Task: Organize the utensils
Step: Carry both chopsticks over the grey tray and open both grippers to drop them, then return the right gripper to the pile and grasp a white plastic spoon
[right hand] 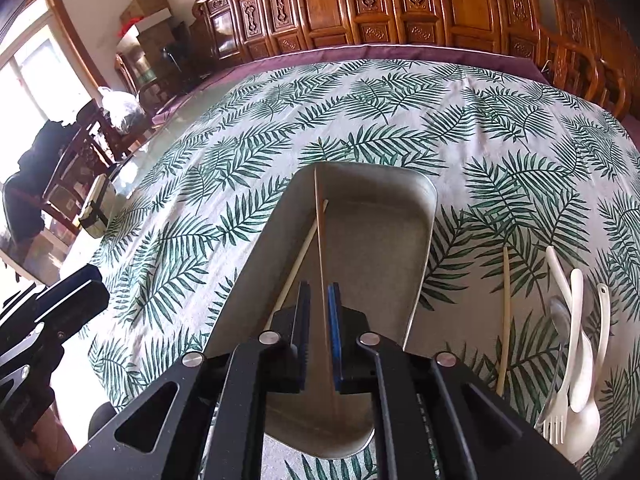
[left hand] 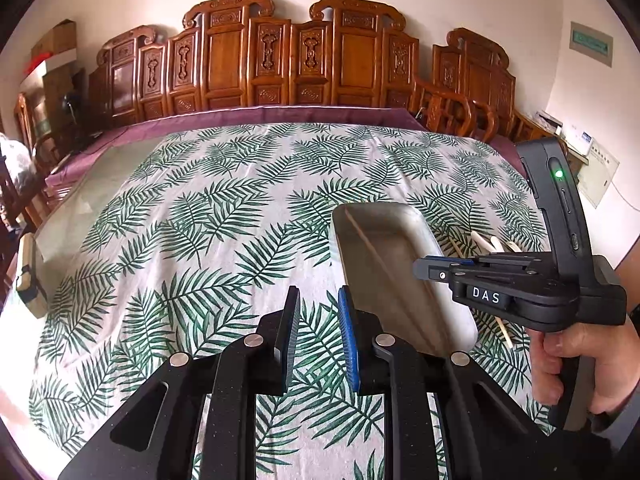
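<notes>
where 2 chopsticks (right hand: pixel 320 216) cross, tray (right hand: pixel 420 216)

One tray (right hand: pixel 416 216), three chopsticks (right hand: pixel 505 320) (two in the tray), three spoons (right hand: pixel 580 360), one fork (right hand: pixel 558 412)

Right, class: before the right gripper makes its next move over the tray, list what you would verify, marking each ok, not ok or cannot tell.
1. Right gripper open: ok, the gap is wider than the chopstick.
2. Long chopstick between its fingers lies within the tray: ok. Resting on the tray floor: cannot tell.
3. Second chopstick inside the tray: ok, it crosses the first near the far end.
4. Left gripper open, empty, left of the tray: ok.
5. All utensils in the tray: not ok. A loose chopstick, fork and spoons lie on the tablecloth, right of the tray.
</notes>
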`<action>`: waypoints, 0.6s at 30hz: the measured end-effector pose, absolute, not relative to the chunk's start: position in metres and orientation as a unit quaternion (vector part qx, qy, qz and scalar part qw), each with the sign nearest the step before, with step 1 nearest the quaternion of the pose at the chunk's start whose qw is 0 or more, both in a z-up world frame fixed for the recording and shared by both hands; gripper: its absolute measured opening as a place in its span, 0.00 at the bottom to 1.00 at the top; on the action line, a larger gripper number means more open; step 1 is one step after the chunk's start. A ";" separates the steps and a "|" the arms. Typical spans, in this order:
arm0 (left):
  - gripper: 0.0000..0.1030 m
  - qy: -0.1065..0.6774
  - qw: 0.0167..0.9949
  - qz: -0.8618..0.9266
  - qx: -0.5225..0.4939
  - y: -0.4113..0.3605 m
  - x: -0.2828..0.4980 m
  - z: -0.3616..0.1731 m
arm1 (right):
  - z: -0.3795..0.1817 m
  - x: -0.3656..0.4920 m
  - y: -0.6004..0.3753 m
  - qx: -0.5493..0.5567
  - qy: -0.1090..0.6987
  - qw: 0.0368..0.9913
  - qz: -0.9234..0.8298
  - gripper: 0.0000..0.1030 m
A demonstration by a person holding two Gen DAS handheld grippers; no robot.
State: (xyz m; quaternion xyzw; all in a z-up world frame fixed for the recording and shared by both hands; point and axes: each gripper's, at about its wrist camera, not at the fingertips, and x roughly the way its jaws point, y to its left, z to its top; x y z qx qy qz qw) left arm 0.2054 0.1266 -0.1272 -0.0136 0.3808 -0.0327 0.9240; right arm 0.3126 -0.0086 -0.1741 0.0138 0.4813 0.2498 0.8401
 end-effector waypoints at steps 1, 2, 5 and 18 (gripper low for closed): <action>0.18 0.380 0.924 -0.035 -0.014 0.125 0.205 -0.127 | -0.173 0.311 -0.010 0.012 0.480 0.841 0.251 0.10; 0.18 0.380 0.924 -0.037 -0.013 0.124 0.204 -0.128 | -0.172 0.309 -0.013 0.011 0.478 0.842 0.252 0.10; 0.18 0.379 0.924 -0.045 -0.004 0.115 0.200 -0.127 | -0.166 0.302 -0.029 0.014 0.471 0.845 0.253 0.10; 0.28 0.371 0.924 -0.086 0.026 0.061 0.186 -0.122 | -0.151 0.258 -0.150 -0.037 0.427 0.881 0.201 0.10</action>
